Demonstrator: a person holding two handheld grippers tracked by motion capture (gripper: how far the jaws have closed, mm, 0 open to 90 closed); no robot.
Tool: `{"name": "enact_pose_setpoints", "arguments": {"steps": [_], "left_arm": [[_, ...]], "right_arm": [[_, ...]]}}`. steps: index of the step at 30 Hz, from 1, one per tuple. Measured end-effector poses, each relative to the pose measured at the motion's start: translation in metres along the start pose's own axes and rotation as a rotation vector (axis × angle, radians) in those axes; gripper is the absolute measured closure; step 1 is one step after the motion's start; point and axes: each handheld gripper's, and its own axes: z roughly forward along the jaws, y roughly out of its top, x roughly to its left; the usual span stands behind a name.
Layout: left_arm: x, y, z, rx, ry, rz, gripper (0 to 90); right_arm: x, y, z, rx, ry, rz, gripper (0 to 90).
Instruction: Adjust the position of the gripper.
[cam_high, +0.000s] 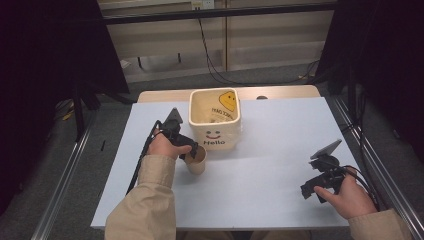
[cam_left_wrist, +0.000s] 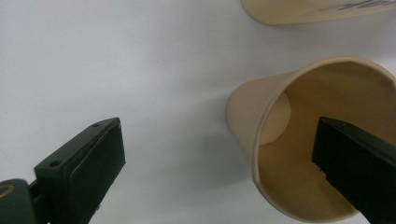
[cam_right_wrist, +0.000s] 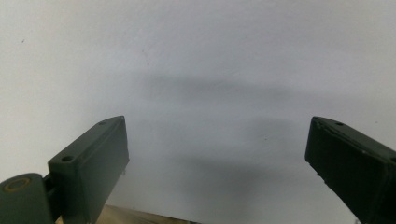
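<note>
One pale sheet covers the tabletop (cam_high: 260, 150) in a dim room; the upright paper cup (cam_high: 196, 160) opens upward beside the square tub (cam_high: 215, 120), left tool (cam_high: 192, 150) spread astride its rim, right tool (cam_high: 312, 189) spread

the square cream tub (cam_high: 215, 122) stands at the far middle of the worktop (cam_high: 280, 145), with the paper cup (cam_high: 197, 161) just in front of its left corner; the gap between them is narrow. the left gripper (cam_high: 192, 150) is at the cup, its jaws wide, one inside the rim. right of the tub, bare worktop runs to the right gripper (cam_high: 311, 190), whose wide jaws face bare surface.
</note>
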Motion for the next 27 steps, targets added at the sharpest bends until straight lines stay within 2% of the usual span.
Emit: {"name": "enact_pose_setpoints", "arguments": {"steps": [5,7,8,14,19,26,27], "left_arm": [[0.001,0.000,-0.003,0.001,0.005,0.004,2.3],[0.000,0.000,-0.003,-0.009,-0.002,-0.003,2.3],[0.001,0.000,-0.004,0.000,-0.013,-0.001,2.3],[0.000,0.000,-0.011,-0.002,-0.020,0.003,2.3],[-0.003,0.001,-0.019,-0.019,-0.009,0.001,2.3],[-0.013,0.006,-0.037,-0.034,-0.014,0.025,2.3],[-0.015,0.007,-0.040,-0.040,-0.010,0.039,2.3]], "right_arm": [[0.001,0.001,0.001,0.001,0.004,-0.004,6.1],[0.001,0.001,0.000,0.000,0.007,0.000,6.1],[0.001,0.001,0.001,-0.004,0.009,-0.006,6.1],[0.002,0.001,0.001,0.001,0.005,-0.001,6.1],[0.002,0.002,0.001,0.001,0.005,-0.002,6.1],[0.003,0.002,0.001,-0.001,0.010,-0.004,6.2],[0.004,0.002,0.001,-0.001,0.009,-0.003,6.1]]}}
